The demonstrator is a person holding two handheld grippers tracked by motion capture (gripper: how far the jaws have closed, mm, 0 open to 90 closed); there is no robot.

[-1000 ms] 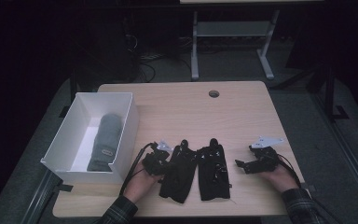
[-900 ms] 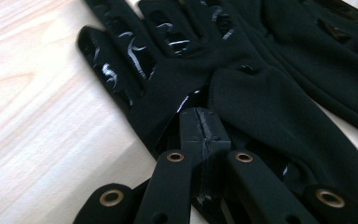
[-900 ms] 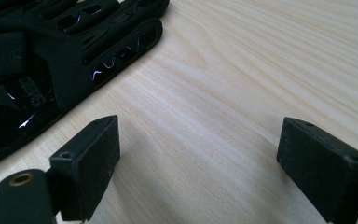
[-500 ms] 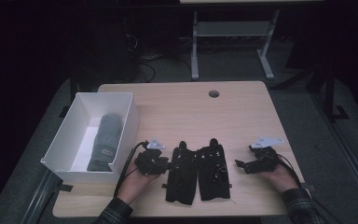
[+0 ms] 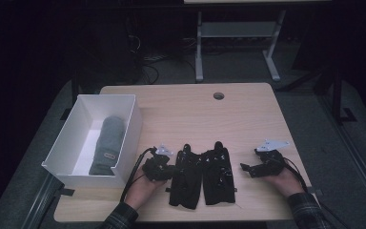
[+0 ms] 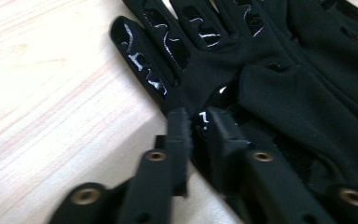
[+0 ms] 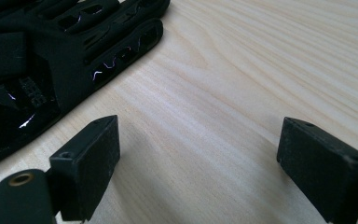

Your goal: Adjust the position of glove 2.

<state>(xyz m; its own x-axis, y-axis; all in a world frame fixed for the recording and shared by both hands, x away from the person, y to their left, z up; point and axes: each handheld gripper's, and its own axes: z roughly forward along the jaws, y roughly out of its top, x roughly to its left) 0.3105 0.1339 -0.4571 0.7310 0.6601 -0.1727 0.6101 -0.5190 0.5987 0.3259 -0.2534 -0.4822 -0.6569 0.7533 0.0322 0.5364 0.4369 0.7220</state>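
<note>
Two black gloves with glossy print lie side by side near the table's front edge: the left glove (image 5: pixel 185 177) (image 6: pixel 270 93) and the right glove (image 5: pixel 218 172) (image 7: pixel 51 51). My left gripper (image 5: pixel 166 168) (image 6: pixel 200 120) is at the left glove's left edge. Its jaws have just been closing and stand nearly together, pinching a fold of that glove's edge. My right gripper (image 5: pixel 246 168) (image 7: pixel 198 140) rests on the table just right of the right glove. It is open, with bare wood between its jaws.
A white open box (image 5: pixel 132 125) stands at the table's left with a grey rolled cloth item (image 5: pixel 107 143) inside. A cable hole (image 5: pixel 218 96) sits near the table's far edge. Bare wood stretches behind the gloves.
The left hand has shifted slightly at the left glove's edge. The right hand and both gloves have stayed where they were.
</note>
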